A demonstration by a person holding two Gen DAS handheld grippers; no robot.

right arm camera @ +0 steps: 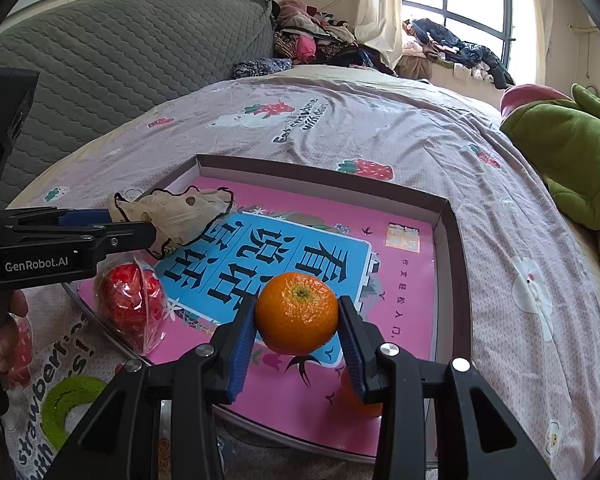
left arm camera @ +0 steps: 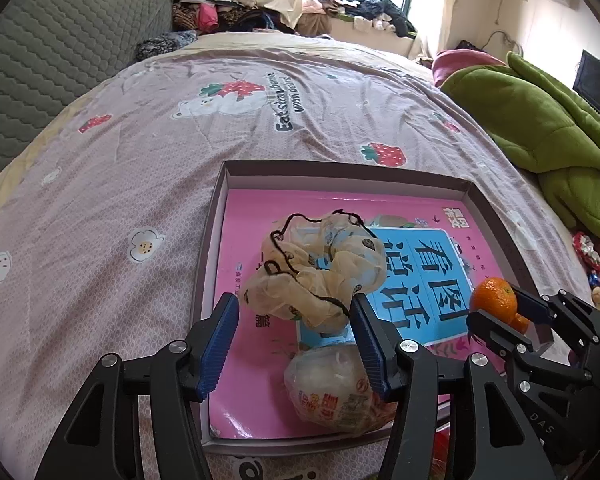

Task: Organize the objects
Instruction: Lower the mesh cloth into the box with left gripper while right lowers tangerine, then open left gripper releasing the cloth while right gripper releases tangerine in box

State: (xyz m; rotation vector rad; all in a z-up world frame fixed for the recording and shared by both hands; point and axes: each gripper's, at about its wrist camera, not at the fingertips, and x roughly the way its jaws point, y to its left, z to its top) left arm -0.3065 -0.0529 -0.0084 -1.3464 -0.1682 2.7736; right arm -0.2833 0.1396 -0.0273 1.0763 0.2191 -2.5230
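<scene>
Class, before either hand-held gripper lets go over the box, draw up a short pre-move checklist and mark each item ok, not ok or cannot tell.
1. Right hand-held gripper pinches the orange on both sides: ok.
2. Orange over the box, inside its walls: ok.
3. Landing spot under the orange free: not ok; a second orange shows just below.
4. Left hand-held gripper firmly holds the scrunchie: cannot tell.
5. Scrunchie over the box: ok.
6. Wrapped snack already lies inside the box: ok.
</scene>
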